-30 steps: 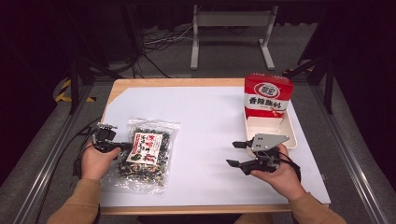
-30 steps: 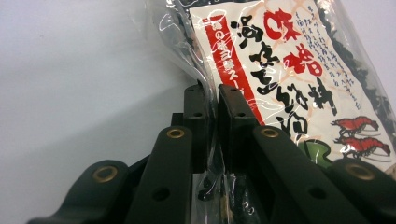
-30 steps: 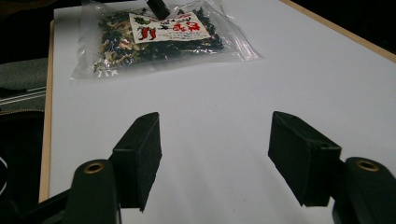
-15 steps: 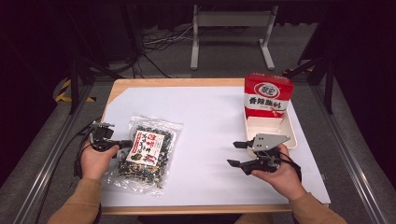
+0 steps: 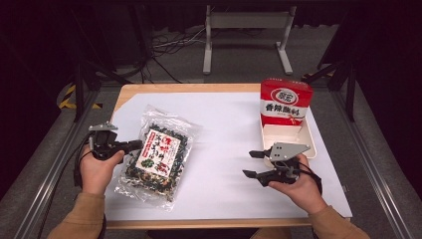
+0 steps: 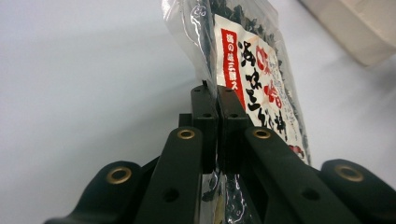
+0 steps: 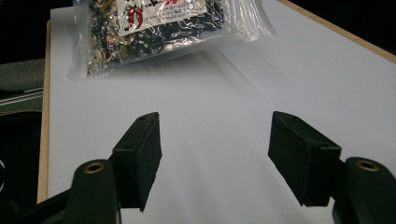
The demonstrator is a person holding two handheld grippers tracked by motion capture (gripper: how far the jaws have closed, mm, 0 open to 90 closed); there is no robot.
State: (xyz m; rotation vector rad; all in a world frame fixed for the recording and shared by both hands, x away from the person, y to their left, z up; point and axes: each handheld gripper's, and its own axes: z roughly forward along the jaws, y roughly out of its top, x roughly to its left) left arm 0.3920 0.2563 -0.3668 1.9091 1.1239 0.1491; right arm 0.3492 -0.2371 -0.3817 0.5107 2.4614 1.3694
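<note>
A clear plastic bag of dark dried food with a red and white label hangs tilted over the left of the white table. My left gripper is shut on its left edge. In the left gripper view the two pads pinch the clear film of the bag with no gap between them. My right gripper stands open low over the right of the table, apart from the bag. In the right gripper view its jaws are wide with nothing between them, and the bag lies beyond.
A red and white carton stands upright at the back right, with an open cream tray part in front of it, close to my right hand. The white sheet covers the wooden table. Dark floor, cables and a metal stand lie beyond.
My left hand has risen and the bag has come up with it, tilting off the table at its left edge. The right hand has stayed where it was.
</note>
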